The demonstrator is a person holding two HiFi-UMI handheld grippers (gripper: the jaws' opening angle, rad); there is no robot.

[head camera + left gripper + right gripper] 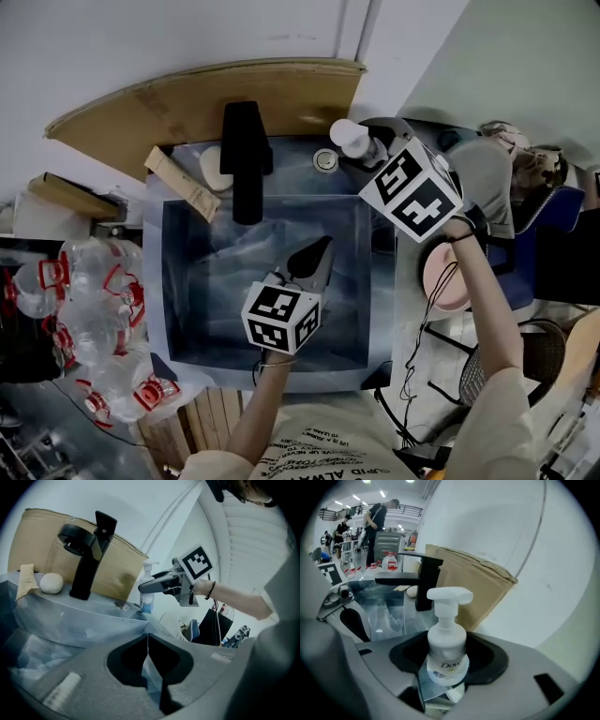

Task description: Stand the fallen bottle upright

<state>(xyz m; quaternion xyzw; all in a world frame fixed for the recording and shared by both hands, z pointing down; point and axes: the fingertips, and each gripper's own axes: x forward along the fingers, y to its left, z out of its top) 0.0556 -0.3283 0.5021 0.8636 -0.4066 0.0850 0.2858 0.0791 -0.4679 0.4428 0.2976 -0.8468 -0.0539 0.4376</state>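
Note:
A white pump bottle stands upright on the sink's back right corner ledge, next to the drain knob. My right gripper reaches it from the right. In the right gripper view the bottle sits between the jaws, which are shut on its body; my right gripper holds it low down. From the left gripper view the bottle shows blue liquid at its base, with the right gripper across it. My left gripper hangs over the sink basin, shut and empty, its tips meeting.
A black faucet rises at the back of the steel sink. Cardboard leans behind it. A white soap lump and a wooden box lie on the left ledge. Clear plastic bottles pile up at the left.

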